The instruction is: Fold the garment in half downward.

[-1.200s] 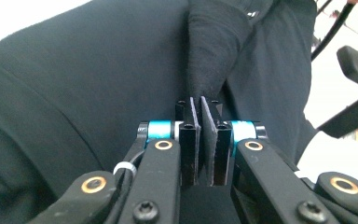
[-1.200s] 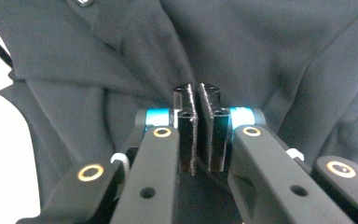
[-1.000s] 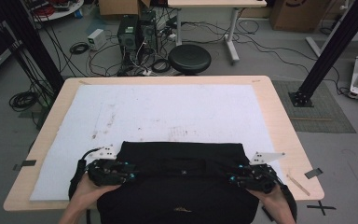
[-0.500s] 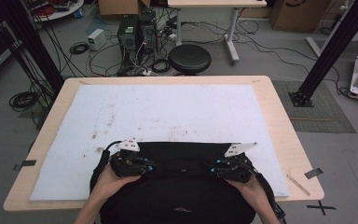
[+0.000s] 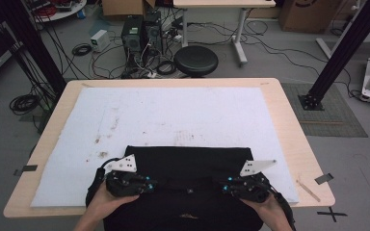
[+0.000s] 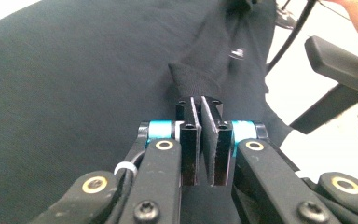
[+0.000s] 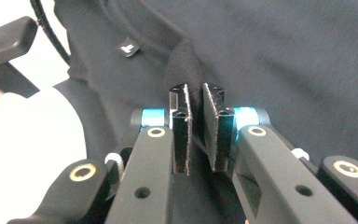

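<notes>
A black garment lies flat on the near half of the white table cover, and its near end hangs over the front edge. Held in a hand, my left gripper points inward over the cloth's left part. Its jaws have just been closing and pinch a raised fold of the garment at the left gripper's tips. From the right, my right gripper points inward. Its jaws have also just been closing, and a ridge of the black garment sits pressed between the right gripper's pads. A small label lies beyond.
The wooden table edge frames the white cover. Behind the table stand a black stool, computer towers and tangled floor cables. A black frame post rises at the right, with tape marks on the floor beside the table.
Both hands have moved inward from the garment's side edges towards its middle. Both pairs of jaws have closed on folds of the black cloth.
</notes>
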### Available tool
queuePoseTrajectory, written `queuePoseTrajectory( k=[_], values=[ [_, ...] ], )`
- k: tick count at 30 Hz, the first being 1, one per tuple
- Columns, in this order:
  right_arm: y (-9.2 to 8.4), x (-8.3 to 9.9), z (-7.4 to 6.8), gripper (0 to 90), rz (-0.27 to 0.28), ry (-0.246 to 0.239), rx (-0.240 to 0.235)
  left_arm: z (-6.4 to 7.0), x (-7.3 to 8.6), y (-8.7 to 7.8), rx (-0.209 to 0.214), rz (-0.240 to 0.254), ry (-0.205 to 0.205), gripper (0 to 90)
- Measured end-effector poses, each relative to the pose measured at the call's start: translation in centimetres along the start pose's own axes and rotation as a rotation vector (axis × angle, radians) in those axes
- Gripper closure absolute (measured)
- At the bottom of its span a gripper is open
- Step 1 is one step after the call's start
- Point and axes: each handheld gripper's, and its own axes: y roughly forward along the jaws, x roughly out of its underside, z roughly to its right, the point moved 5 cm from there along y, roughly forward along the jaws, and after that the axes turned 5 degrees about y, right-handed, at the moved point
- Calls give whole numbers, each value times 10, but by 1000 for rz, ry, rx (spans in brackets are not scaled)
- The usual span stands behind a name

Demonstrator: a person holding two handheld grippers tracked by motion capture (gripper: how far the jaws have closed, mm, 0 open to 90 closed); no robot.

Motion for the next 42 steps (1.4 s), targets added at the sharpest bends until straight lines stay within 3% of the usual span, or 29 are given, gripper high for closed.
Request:
queuePoseTrajectory(
  k=[3,6,10,11,12,13,15,16,17,18,19,21,22,23,24,25,26,28,31,32,34,42],
  values=[
    [-9,12,-3,801,3,8,-54,7,3,-8,31,12,8,813],
    [-20,16,-5,735,37,31,-85,8,0,-20,22,49,4,787],
    [-27,12,4,645,58,50,-26,-5,-9,-32,-45,86,-9,701],
    [-27,12,4,645,58,50,-26,-5,-9,-32,-45,86,-9,664],
    [-27,10,7,614,59,56,-10,-14,-13,-37,-104,101,-15,664],
    [-27,4,19,531,74,74,59,-24,-16,-40,-160,111,-29,578],
    [-26,0,29,478,89,90,113,-39,-19,-45,-253,101,-23,537],
    [-25,-2,35,475,87,93,144,-46,-19,-47,-288,94,-19,532],
    [-25,-2,35,475,87,93,144,-46,-19,-47,-288,94,-19,519],
    [-24,-4,40,470,87,99,169,-60,-21,-50,-362,108,-47,519],
    [-24,-7,50,434,93,106,233,-71,-20,-52,-388,122,-68,498],
    [-23,-9,53,434,98,104,242,-71,-20,-52,-388,122,-68,498],
    [-23,-9,53,435,98,104,242,-90,-18,-54,-424,136,-110,498],
    [-23,-9,53,435,98,104,242,-90,-18,-54,-424,136,-110,488],
    [-21,-11,60,425,96,118,270,-105,-15,-54,-436,120,-143,488],
    [-21,-11,60,425,96,118,270,-105,-15,-54,-436,120,-143,488],
    [-20,-13,67,425,87,130,295,-117,-11,-52,-455,97,-168,488],
    [-20,-17,77,425,109,148,320,-131,-8,-46,-442,83,-213,488],
    [-20,-19,81,425,122,149,324,-139,-5,-41,-429,62,-231,488],
    [-21,-19,83,425,120,161,326,-144,-2,-38,-421,33,-235,488],
    [-20,-19,88,426,121,171,327,-145,1,-34,-407,28,-252,488],
    [-24,-18,97,424,129,195,342,-143,10,-29,-358,-10,-237,502]
  ],
)
